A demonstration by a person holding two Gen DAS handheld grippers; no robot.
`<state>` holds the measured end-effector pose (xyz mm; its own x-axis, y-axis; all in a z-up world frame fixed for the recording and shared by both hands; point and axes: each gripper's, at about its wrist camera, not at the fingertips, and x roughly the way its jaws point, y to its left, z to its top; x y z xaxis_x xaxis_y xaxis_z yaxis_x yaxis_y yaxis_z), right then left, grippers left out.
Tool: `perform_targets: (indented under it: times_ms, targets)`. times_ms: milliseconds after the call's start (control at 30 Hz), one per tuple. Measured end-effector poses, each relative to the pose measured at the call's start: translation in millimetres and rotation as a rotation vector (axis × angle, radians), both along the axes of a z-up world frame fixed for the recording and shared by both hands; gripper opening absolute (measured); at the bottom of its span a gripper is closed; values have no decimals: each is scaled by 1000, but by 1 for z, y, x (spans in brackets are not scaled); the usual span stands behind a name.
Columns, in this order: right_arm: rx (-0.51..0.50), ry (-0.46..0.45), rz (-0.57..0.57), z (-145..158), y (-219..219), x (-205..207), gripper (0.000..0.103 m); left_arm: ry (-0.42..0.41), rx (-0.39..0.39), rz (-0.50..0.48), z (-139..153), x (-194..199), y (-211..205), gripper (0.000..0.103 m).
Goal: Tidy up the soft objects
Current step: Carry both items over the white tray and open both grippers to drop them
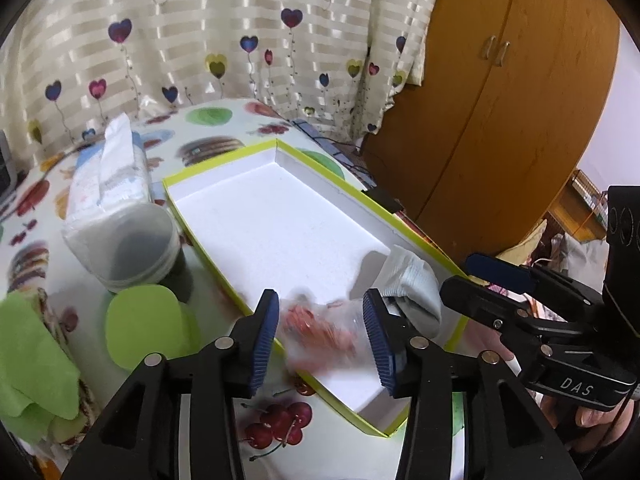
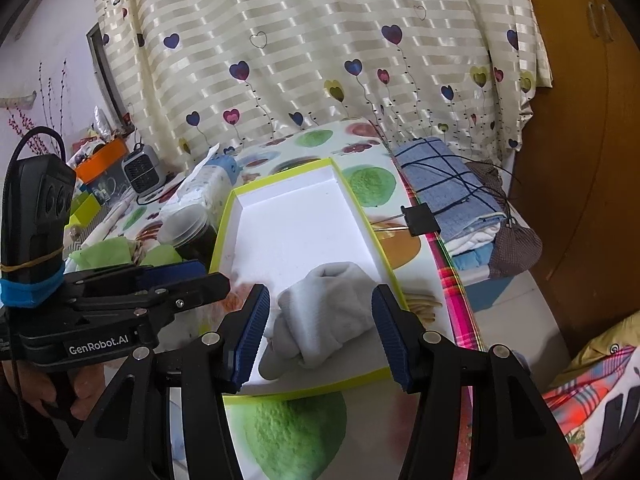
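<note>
Nearest in the left wrist view, the left gripper (image 1: 324, 336) stands spread over the near end of the shallow white box (image 1: 224, 162) with its lime-green rim, and a blurred clear pouch of pinkish-red bits (image 1: 320, 330) lies between its jaws, with a gap to each pad; it looks let go rather than pinched, probably so it settles inside the box. In the right wrist view the right gripper (image 2: 320, 330) is likewise spread, its jaws standing either side of a rolled grey-white sock (image 2: 326, 314) that rests on the box floor by the near right corner, the pads (image 2: 390, 334) clear of the fabric. The two soft things sit side by side at the near end, which suggests the box is the place for gathering them. Just left of the box, toward the bench's left edge, are a lime-green cloth (image 1: 32, 356), a round green pad (image 1: 142, 326), a clear-lidded jar (image 1: 136, 248) and a pack of tissues (image 1: 110, 178). The far half of the box is bare. Past the bench's right edge lies folded blue cloth (image 2: 444, 184), and a heart-printed curtain (image 1: 224, 32) hangs behind.
</note>
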<state>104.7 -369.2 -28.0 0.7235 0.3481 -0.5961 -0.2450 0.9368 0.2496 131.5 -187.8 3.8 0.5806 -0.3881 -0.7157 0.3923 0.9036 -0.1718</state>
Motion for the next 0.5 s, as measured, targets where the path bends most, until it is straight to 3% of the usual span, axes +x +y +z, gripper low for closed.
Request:
perform_targets:
  times_ms: [500]
  targets:
    - [-6, -35, 15, 17, 12, -15, 54, -76, -47, 37, 26, -31, 24, 46]
